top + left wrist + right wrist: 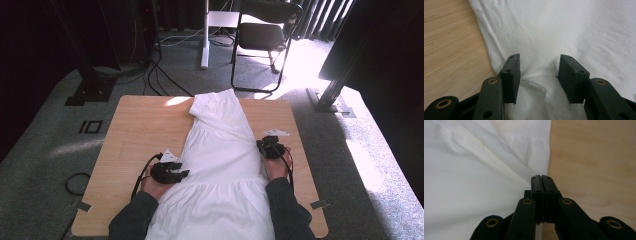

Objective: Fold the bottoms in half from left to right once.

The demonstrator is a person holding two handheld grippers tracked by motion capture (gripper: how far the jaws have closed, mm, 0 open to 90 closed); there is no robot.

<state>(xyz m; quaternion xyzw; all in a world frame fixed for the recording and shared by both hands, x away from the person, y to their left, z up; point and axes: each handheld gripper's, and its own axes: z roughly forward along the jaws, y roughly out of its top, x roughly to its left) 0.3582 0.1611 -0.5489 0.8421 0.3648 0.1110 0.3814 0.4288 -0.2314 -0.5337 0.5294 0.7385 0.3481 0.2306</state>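
Observation:
A white dress-like garment (220,160) lies lengthwise down the middle of the wooden table (145,130), its narrow top at the far end. My left gripper (183,173) rests on the garment's left edge, near a gathered seam. In the left gripper view its jaws (540,65) stand open over the white cloth (564,30), with a small pucker of fabric between the pads. My right gripper (261,145) sits at the garment's right edge. In the right gripper view it (541,178) is shut, pinching the cloth's border (474,170), and folds run toward the tips.
Bare wood (449,50) lies left of the garment and bare wood (594,157) lies right of it. Beyond the table's far edge stand a black folding chair (265,35) and a white post (205,40). Cables (155,75) trail over the grey carpet.

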